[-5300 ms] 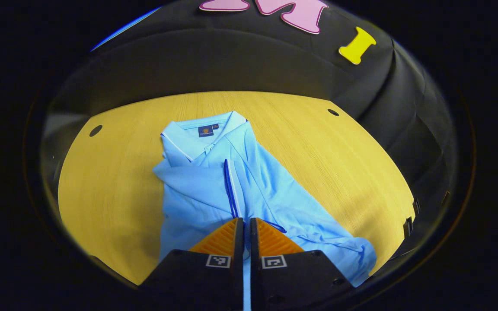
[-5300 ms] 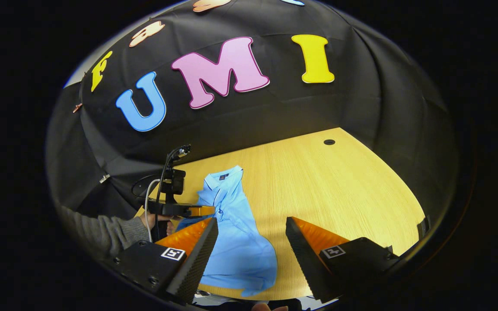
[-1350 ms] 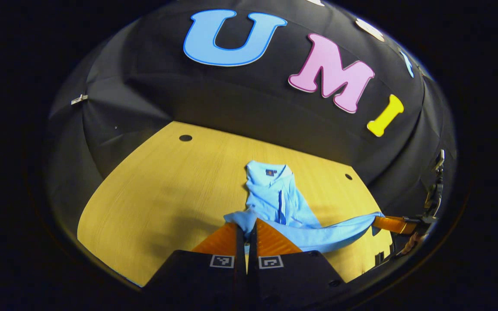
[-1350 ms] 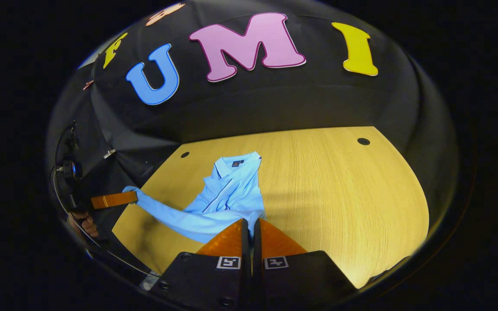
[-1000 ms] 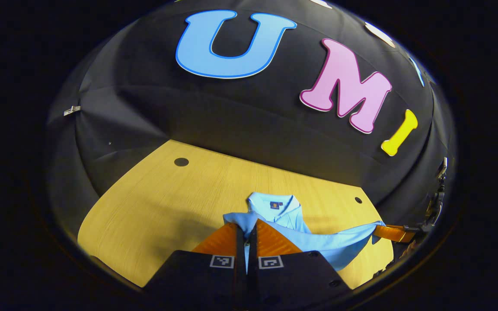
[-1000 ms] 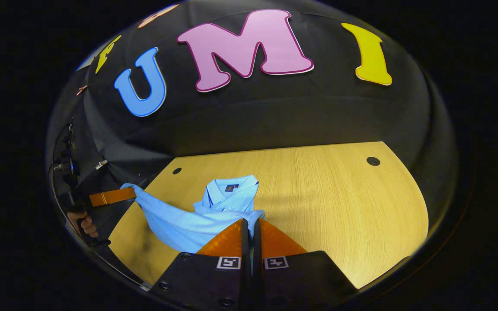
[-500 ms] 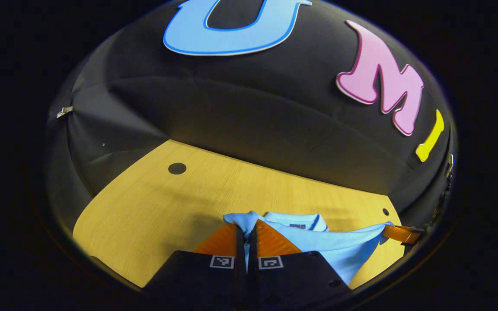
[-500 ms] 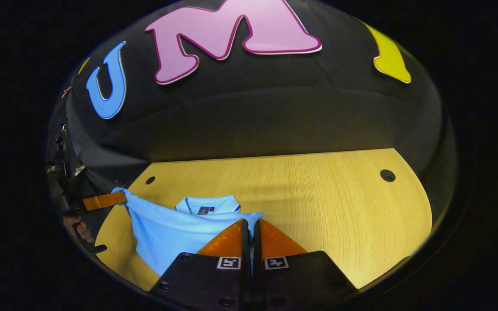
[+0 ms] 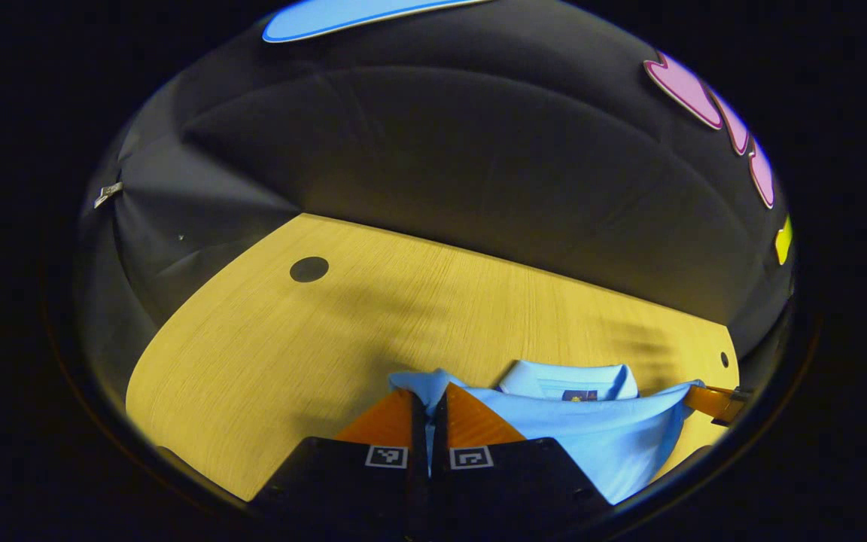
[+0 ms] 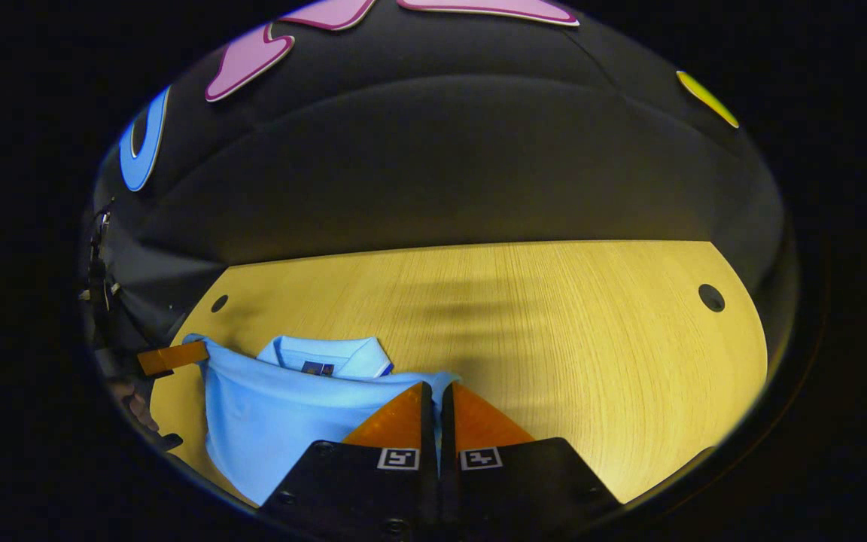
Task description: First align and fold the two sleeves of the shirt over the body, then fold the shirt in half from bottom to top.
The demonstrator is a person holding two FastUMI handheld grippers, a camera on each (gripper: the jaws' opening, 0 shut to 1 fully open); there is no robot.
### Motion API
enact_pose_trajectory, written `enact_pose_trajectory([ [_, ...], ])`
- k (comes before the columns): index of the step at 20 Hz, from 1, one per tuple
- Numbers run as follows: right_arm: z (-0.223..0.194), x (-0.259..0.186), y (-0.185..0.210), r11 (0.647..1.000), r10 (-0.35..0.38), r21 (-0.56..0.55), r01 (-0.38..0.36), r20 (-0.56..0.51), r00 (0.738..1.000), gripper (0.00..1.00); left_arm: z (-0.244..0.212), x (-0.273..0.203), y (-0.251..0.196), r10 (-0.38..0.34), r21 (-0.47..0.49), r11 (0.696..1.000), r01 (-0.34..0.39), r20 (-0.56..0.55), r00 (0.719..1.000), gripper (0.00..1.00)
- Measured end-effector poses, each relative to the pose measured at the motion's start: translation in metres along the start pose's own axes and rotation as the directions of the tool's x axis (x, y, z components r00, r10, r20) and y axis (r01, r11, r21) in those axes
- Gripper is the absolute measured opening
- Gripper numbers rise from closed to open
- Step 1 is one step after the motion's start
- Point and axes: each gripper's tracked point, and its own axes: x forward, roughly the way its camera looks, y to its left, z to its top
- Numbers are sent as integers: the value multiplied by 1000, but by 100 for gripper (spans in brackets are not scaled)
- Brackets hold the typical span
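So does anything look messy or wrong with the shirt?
Nothing stands out. The shirt is whole, nothing spilled. Each gripper, left and right, pinches a hem corner, and the edge between them hangs a bit slack near the collar. That fits a fold half done on the table.

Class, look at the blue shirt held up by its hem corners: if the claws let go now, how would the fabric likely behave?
Probably floppy: the shirt sags between left claw and right claw. Likely light, since two corner pinches carry it. It should drape down near the collar, possibly unevenly.
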Motion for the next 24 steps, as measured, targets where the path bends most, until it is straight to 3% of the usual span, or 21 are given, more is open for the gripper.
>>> enact_pose_trajectory([
  [5,-4,8,-6,998,-25,51,26,-25,999,5,-10,15,7,21,13,1000,-20,-33,999,6],
  [14,-26,19,-13,997,-76,7,77,-82,994,5,-24,25,7,24,36,999,-21,-81,996,6],
  [19,-30,19,-12,996,-87,-12,86,-88,992,11,-33,27,7,5,48,999,0,-116,993,7],
  [22,-30,19,-14,996,-86,-9,85,-89,992,17,-31,26,8,8,49,999,-3,-109,994,17],
  [23,-30,19,-15,996,-86,-8,86,-89,992,12,-31,27,10,15,52,999,-9,-107,994,13],
  [24,-28,18,-16,996,-87,-8,86,-85,993,15,-31,27,11,24,57,998,-18,-105,994,27],
])
